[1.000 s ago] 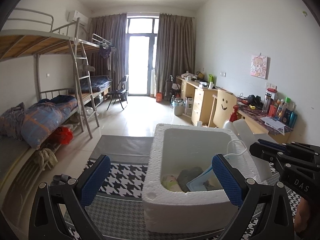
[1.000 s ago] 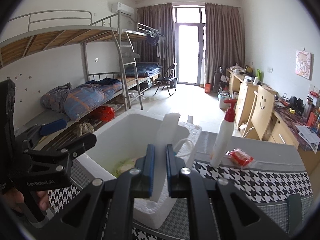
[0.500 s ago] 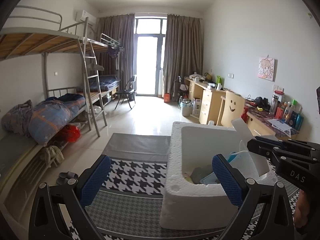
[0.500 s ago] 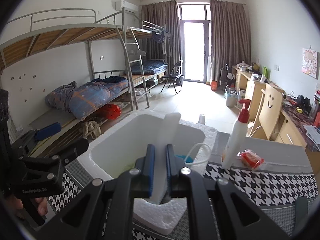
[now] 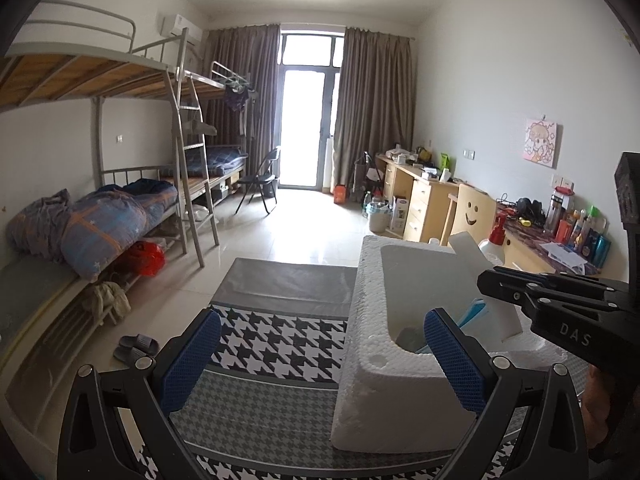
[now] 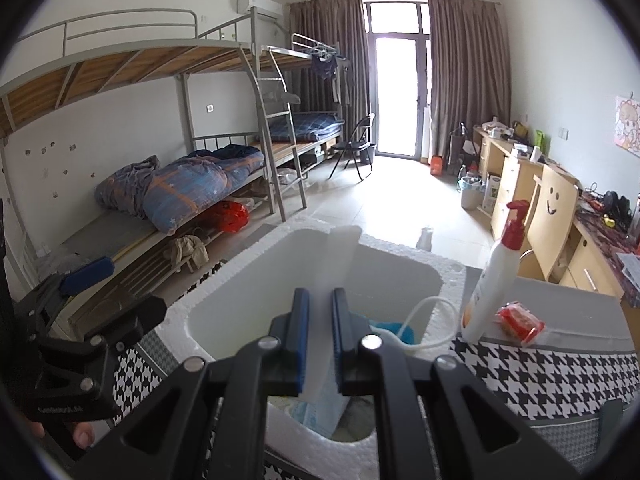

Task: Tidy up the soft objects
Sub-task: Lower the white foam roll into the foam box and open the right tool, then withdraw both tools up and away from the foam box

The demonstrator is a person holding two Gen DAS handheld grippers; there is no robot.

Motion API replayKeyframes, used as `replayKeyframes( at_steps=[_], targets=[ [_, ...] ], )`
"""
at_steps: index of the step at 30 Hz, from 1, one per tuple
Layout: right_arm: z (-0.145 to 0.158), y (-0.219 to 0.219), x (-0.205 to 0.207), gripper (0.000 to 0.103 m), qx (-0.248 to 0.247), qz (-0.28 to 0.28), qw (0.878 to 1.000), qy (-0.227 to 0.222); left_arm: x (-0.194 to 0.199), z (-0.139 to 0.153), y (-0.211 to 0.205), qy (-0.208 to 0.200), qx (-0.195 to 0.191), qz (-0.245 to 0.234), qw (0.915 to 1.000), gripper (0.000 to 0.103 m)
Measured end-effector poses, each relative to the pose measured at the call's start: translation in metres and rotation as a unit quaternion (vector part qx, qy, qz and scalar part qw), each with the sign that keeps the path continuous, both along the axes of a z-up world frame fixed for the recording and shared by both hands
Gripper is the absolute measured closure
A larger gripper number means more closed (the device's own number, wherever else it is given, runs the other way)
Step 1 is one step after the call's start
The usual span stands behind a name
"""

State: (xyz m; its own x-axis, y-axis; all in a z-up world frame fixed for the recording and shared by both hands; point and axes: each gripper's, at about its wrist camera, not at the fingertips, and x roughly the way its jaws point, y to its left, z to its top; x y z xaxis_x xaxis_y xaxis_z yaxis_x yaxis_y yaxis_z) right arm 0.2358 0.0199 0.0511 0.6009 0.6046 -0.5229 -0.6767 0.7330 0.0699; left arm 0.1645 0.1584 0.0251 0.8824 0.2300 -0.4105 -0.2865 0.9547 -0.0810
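Observation:
A white foam box (image 5: 372, 320) stands on the houndstooth table cloth (image 5: 272, 340); it also shows in the right wrist view (image 6: 404, 268). Soft items lie inside, among them a blue face mask (image 6: 320, 404) with a white ear loop (image 6: 424, 320). My right gripper (image 6: 319, 340) is shut on a white foam slab (image 6: 340, 256) and holds it upright over the box; the slab shows in the left wrist view (image 5: 476, 264). My left gripper (image 5: 320, 360) is open and empty, left of the box, its right pad (image 5: 452, 356) at the box's near wall.
A white pump bottle with a red top (image 6: 496, 272) and a red packet (image 6: 520, 320) stand on the cloth right of the box. A bunk bed (image 5: 100, 208) lines the left wall, desks (image 5: 424, 196) the right. Slippers (image 5: 136, 346) lie on the floor.
The left gripper has shifted left, so the box now sits further right in its view. The right gripper, still shut on the foam slab, has moved closer over the box.

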Motion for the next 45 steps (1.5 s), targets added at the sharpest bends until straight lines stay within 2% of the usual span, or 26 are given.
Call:
replayKeyframes(
  at_steps=[18, 20, 23, 27, 29, 31, 45],
  targets=[
    [-0.007, 0.016, 0.009, 0.090, -0.016, -0.001, 1.000, 0.014, -0.012, -0.006, 0.007, 0.004, -0.002, 0.008, 1.0000, 0.001],
    [-0.007, 0.016, 0.010, 0.084, -0.011, 0.003, 1.000, 0.015, -0.013, -0.007, 0.008, 0.004, -0.005, 0.009, 0.9999, 0.001],
    [-0.009, 0.017, 0.014, 0.084, -0.010, 0.004, 1.000, 0.018, -0.016, -0.007, 0.009, 0.004, -0.006, 0.011, 0.9999, 0.001],
    [-0.011, 0.019, 0.013, 0.072, -0.019, 0.003, 1.000, 0.017, -0.017, -0.007, 0.009, 0.002, -0.007, 0.011, 0.9999, 0.001],
    [-0.010, 0.017, 0.011, 0.043, -0.015, 0.003, 1.000, 0.019, -0.018, -0.007, 0.010, 0.001, -0.007, 0.011, 0.9999, 0.001],
    [-0.007, 0.015, 0.009, 0.033, -0.008, 0.002, 1.000, 0.015, -0.020, -0.007, 0.010, -0.002, -0.006, 0.009, 0.9999, 0.001],
    [0.003, -0.010, -0.010, 0.026, 0.012, -0.003, 1.000, -0.006, -0.031, 0.006, -0.010, -0.012, 0.001, -0.006, 0.9999, 0.001]
  ],
)
